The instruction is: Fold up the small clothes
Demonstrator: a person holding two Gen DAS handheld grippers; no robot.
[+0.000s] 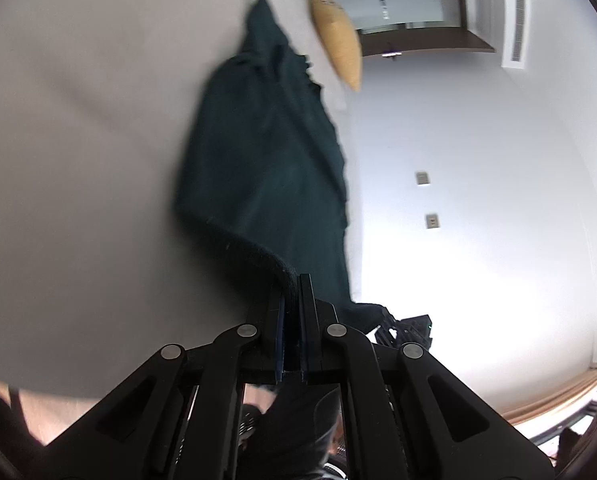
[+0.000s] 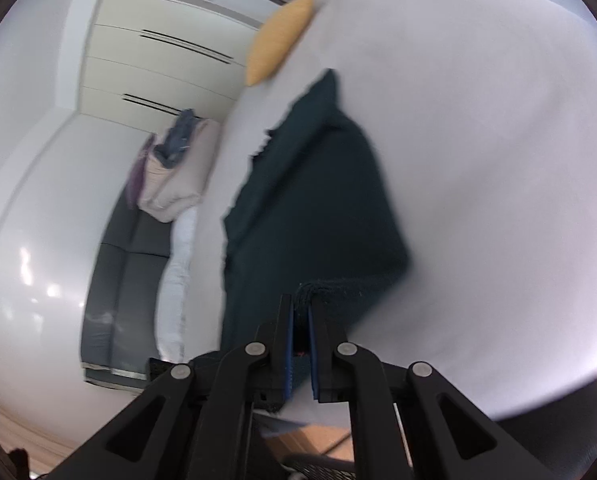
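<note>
A dark green garment (image 1: 270,168) hangs stretched over the white bed surface (image 1: 78,140). My left gripper (image 1: 293,280) is shut on one hemmed corner of it. In the right wrist view the same garment (image 2: 318,200) trails away from my right gripper (image 2: 301,300), which is shut on another corner. Both views are blurred by motion. The right gripper's body (image 1: 406,330) shows just past the garment's edge in the left wrist view.
A yellow pillow (image 1: 338,36) lies at the far end of the bed, also seen in the right wrist view (image 2: 278,36). A pile of clothes (image 2: 174,168) sits on a dark grey sofa (image 2: 126,272). White walls and a wooden floor (image 1: 558,396) surround the bed.
</note>
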